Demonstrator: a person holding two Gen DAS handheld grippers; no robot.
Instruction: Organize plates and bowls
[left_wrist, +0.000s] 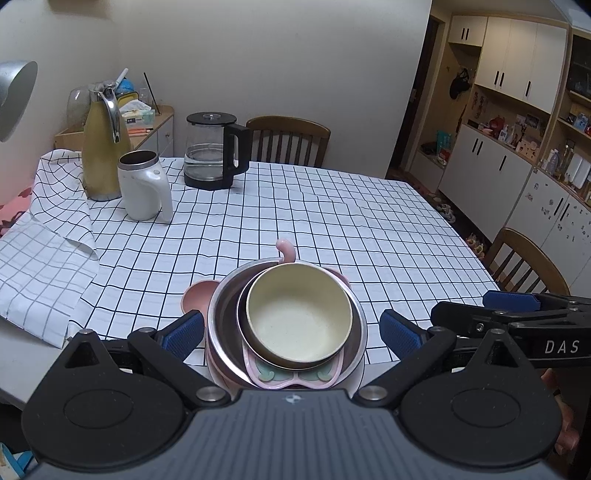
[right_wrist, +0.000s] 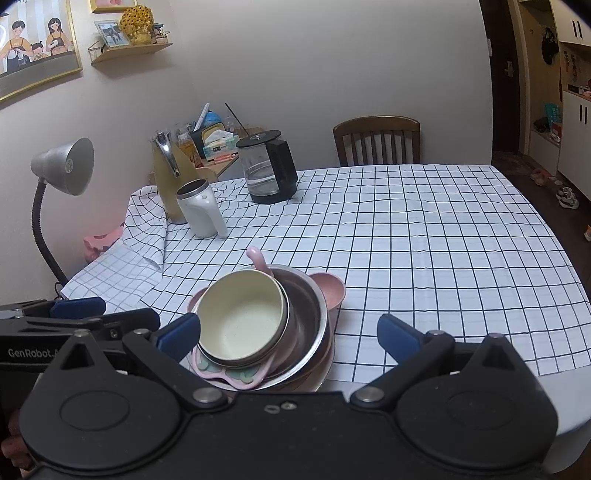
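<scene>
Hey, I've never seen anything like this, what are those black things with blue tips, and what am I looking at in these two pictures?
They are two handheld grippers, one in each of a person's hands, each carrying a wide-angle camera that looks out along its fingers. One picture comes from the left gripper, the other from the right gripper; each also shows the other gripper at its edge. Both are open and hold nothing. On the checked tablecloth a stack of dishes sits between the fingers: a cream bowl nested in a metal bowl, over pink plates. Farther back stand a glass kettle, a white mug and a yellow thermos.
</scene>
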